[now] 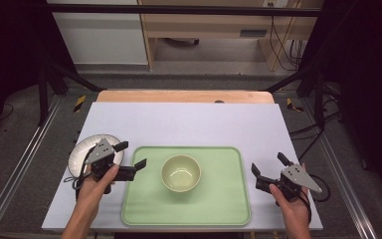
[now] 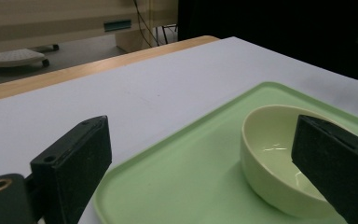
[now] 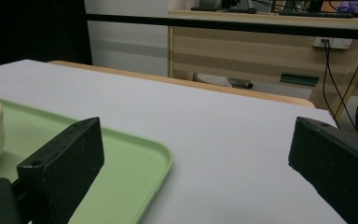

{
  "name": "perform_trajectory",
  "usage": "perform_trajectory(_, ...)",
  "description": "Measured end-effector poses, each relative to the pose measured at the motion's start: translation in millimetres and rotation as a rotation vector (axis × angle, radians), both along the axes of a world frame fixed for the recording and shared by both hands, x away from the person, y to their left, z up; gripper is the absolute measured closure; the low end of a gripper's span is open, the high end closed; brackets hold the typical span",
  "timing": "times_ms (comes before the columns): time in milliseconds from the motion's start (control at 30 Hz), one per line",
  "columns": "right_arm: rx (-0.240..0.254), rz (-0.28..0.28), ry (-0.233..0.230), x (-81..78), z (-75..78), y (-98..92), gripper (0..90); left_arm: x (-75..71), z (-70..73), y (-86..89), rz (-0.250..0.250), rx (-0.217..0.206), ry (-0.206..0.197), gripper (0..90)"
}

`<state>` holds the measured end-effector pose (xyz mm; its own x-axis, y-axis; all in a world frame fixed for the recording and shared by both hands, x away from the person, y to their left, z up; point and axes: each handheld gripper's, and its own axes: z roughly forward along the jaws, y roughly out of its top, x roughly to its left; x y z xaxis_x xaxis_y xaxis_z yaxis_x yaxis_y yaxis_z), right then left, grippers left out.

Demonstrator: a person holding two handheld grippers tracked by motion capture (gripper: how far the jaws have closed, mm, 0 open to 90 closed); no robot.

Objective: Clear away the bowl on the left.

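A pale lavender-white sheet is covering the wooden desk, whose light timber edge is showing along the far side. Grey carpeted floor is stretching beyond it toward a light wood cabinet with a white panel standing beside it. Black cables are hanging down at the cabinet's right end below a wall socket. A black metal frame is crossing overhead, with slanted black struts and dark curtains closing in both sides. Silver metal rails are running along the floor on either flank.
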<state>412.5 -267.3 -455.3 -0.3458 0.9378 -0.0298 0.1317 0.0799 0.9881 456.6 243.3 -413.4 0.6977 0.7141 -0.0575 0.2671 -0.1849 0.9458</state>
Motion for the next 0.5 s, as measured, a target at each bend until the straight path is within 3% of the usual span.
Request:
perform_trajectory(133,0.001,-0.003,0.002,0.0,0.0,-0.8,3.5,-2.5,-2.9,13.2,0.033,0.024,-0.031,5.2)
perform_trajectory(233,-0.001,-0.002,0.003,0.1,-0.1,-0.5,3.5,-5.2,-4.8,24.8,0.066,0.015,-0.047,5.2)
perform_trajectory(400,-0.002,-0.001,0.001,0.0,0.0,-0.2,3.5,-8.1,-13.5,41.7,0.104,0.034,-0.045,4.6)
perform_trajectory(467,-0.002,-0.002,0.002,0.2,-0.1,-0.3,3.5,-8.4,-18.2,50.4,0.114,0.031,-0.047,4.5)
perform_trajectory(500,-0.001,-0.001,0.001,1.2,-0.2,-0.8,3.5,-7.6,-19.8,56.5,0.119,0.004,-0.048,4.4)
